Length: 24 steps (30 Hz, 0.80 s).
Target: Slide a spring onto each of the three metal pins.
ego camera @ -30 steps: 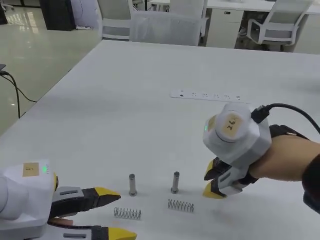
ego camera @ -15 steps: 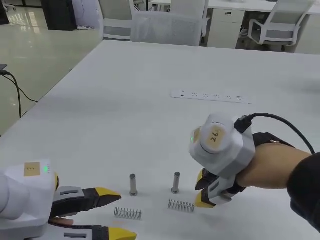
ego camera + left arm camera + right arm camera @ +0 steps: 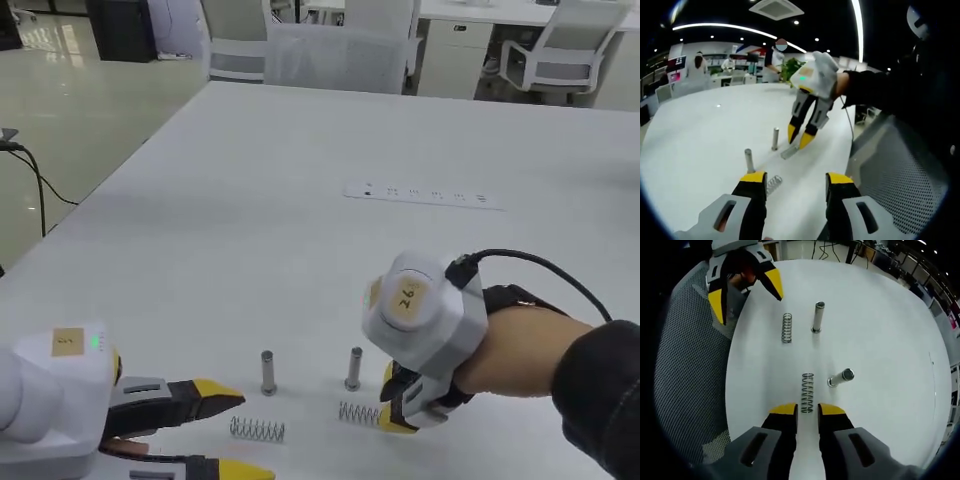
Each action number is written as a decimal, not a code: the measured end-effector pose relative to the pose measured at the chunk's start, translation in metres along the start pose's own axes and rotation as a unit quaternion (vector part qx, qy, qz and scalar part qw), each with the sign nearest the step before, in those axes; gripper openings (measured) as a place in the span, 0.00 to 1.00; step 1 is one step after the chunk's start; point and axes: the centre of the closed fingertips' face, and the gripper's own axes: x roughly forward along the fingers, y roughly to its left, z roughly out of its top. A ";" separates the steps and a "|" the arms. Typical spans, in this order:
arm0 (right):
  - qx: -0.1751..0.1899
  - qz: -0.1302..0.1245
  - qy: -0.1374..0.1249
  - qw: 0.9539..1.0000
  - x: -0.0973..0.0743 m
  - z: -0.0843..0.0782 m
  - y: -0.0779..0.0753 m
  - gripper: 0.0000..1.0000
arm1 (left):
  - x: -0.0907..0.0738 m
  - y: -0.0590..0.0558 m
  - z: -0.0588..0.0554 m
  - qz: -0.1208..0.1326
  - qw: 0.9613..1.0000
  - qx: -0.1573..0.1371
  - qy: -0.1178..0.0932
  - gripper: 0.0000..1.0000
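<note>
Spread and empty, the left tongs (image 3: 796,178) hover at the near edge of the counter (image 3: 250,220) beside a loose spring (image 3: 257,430). The right tongs (image 3: 808,410), narrowly parted, straddle the end of a second spring (image 3: 807,390), seemingly not yet pinching it. Behind, the left pin (image 3: 267,370) and right pin (image 3: 354,368) stand upright and bare, so the job looks barely begun. A power strip (image 3: 420,195) lies beyond.

I see bright, even overhead light. Ceiling strips (image 3: 715,24) glare in my left gripper view. The pins (image 3: 268,371) cast only faint shadows on the white table (image 3: 300,200). Both fisheye views warp at the edges.
</note>
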 end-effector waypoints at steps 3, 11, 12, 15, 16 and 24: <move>-0.001 0.000 0.002 1.000 0.002 0.000 0.000 0.13 | 0.000 0.000 0.000 0.000 1.000 0.000 0.000 0.41; -0.003 0.003 0.010 1.000 0.008 -0.002 0.002 0.11 | 0.000 0.000 0.000 -0.001 1.000 -0.001 0.001 0.41; -0.003 0.003 0.011 1.000 0.009 -0.003 0.001 0.10 | 0.000 0.000 0.000 -0.001 1.000 -0.001 0.000 0.41; -0.003 0.003 0.014 1.000 0.010 -0.003 0.001 0.09 | 0.000 0.000 0.000 -0.001 1.000 -0.001 0.000 0.41; -0.002 0.003 0.011 1.000 0.010 -0.002 0.001 0.08 | 0.000 0.000 0.000 -0.001 1.000 -0.001 0.000 0.41; 0.007 0.002 0.014 1.000 0.009 -0.003 0.001 0.08 | -0.001 -0.001 0.001 -0.002 1.000 0.001 0.000 0.41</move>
